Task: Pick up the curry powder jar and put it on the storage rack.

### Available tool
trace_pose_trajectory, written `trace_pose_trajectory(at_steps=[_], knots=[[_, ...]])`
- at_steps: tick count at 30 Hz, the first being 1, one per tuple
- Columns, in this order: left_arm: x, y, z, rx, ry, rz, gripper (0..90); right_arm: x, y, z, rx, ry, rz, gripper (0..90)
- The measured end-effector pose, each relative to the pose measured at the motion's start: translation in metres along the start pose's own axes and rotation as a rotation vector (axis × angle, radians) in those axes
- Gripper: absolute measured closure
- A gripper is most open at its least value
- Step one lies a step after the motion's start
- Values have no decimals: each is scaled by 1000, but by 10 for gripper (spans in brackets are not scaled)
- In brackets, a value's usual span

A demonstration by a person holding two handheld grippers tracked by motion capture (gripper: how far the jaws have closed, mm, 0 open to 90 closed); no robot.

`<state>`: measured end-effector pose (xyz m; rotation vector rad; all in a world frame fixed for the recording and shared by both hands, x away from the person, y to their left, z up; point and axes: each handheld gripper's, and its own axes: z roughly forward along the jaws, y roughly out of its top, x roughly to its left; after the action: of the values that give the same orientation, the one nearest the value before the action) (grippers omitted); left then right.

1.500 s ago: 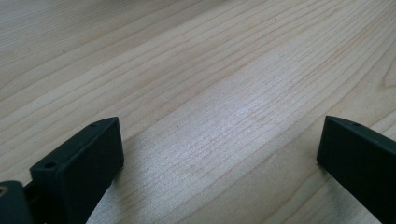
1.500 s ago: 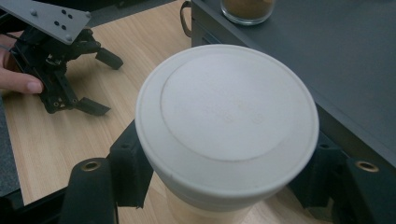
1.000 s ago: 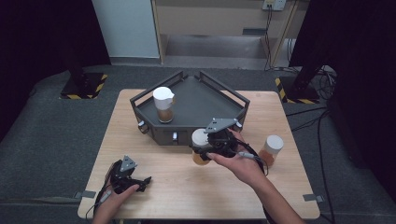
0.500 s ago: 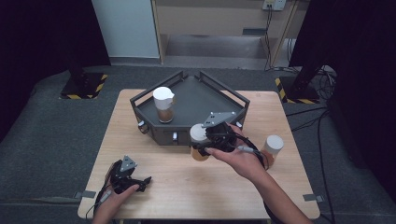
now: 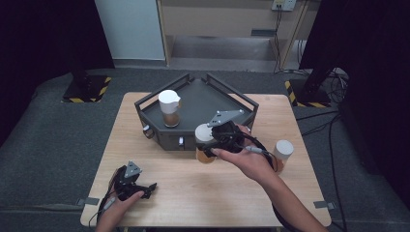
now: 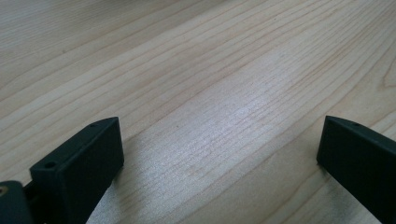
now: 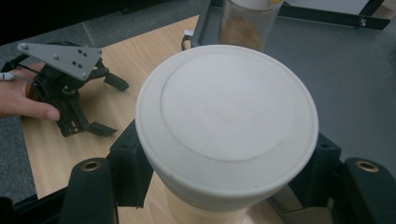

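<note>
Here right tongs (image 7: 224,186) clamp the white-lidded jar (image 7: 226,121).

Wooden tabletop (image 5: 193,193), pale grain. Dark angular tray (image 5: 212,96) at rear centre. White-lidded jar (image 5: 169,107) upright inside tray. Second white-lidded jar (image 5: 282,153) upright near right edge.

The table (image 6: 224,84) is pale wood with fine grain and a soft sheen. The jar's lid (image 7: 226,116) looks matt white plastic; the tray (image 5: 203,99) is dull dark metal

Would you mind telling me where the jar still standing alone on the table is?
In the high view, the lone jar stands near the table's right edge, right of the person's right hand.
</note>
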<state>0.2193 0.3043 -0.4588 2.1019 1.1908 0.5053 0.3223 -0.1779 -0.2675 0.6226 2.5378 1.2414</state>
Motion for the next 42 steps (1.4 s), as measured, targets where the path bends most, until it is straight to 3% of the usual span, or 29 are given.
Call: trace_pose_trajectory(at_steps=[28,42], knots=[[0,0,0,0,0,0,0,-5,27,-15,-6,-33,-10,342],[0,0,0,-1,1,-1,0,-4,38,-10,-6,-34,-10,342]])
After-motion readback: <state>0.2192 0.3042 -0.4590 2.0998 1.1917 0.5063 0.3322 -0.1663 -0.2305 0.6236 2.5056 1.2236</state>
